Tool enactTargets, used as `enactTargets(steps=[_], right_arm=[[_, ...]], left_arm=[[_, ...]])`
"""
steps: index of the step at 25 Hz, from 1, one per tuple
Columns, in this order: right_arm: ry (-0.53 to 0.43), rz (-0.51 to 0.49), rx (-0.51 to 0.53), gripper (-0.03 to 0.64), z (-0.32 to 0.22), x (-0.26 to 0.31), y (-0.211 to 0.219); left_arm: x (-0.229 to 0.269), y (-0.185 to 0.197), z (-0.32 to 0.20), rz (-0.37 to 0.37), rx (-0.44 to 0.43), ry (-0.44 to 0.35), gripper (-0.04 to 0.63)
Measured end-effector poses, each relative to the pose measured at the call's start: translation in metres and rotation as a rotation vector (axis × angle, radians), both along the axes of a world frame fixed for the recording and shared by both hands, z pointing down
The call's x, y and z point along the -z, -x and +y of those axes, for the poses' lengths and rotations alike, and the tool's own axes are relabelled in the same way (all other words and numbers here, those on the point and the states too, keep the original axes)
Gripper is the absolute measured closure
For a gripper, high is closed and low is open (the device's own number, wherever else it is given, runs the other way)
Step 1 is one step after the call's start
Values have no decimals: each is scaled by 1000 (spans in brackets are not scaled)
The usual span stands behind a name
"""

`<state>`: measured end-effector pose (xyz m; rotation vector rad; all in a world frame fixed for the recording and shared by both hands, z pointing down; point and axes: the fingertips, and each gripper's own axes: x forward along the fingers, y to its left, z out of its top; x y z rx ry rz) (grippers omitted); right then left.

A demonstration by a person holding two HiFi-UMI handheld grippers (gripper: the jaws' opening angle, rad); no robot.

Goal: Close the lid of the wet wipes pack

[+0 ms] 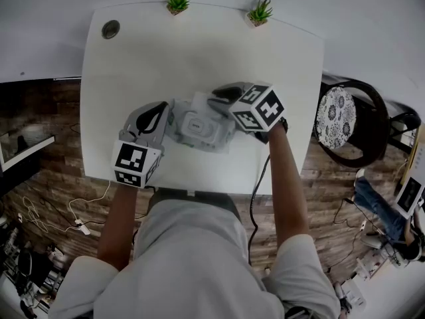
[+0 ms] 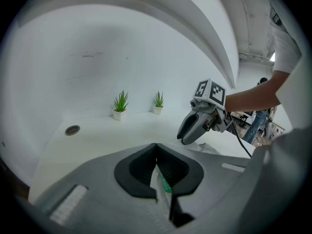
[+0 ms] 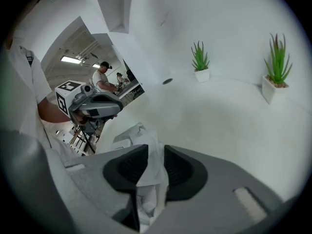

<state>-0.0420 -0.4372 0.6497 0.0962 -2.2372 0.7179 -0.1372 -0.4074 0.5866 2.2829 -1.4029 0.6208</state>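
- Pressed almost fully together on the left gripper (image 2: 158,175), nipping a thin strip of white film with green print, by the look of it an end seam of the wet wipes pack (image 1: 214,138).
- Closed just as tight on the right gripper (image 3: 151,173), biting a fold of crumpled white wrapper at the pack's opposite end.
- Lying flat on the table (image 1: 199,52), about midway between its left and right edges and closer to the near edge than the far one; caught between the two grippers, one at each end.
- On top, a rounded rectangular lid (image 1: 197,123); impossible to tell from above whether snapped down or ajar.
- Probably light and squashy in the body, with slick film outside and only the lid frame stiff. Likely to buckle or skate under a push, so best pinned by one seam while pressing the flap near its free edge.
- Reaching in over the near edge with both forearms: left gripper angled in from the pack's left, right gripper from its right and slightly farther side, marker cubes facing up.
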Motion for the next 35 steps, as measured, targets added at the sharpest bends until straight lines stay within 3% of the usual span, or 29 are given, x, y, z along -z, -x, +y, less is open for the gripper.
enactTargets(steps=[22,35], right_arm=[[-111,-76,49,508,61,62,8],[-100,-44,62,508,115,45,17]], left_arm=[[31,-5,25,3,-30,-60,588],[32,-5,47,-8,-44,-55,588]])
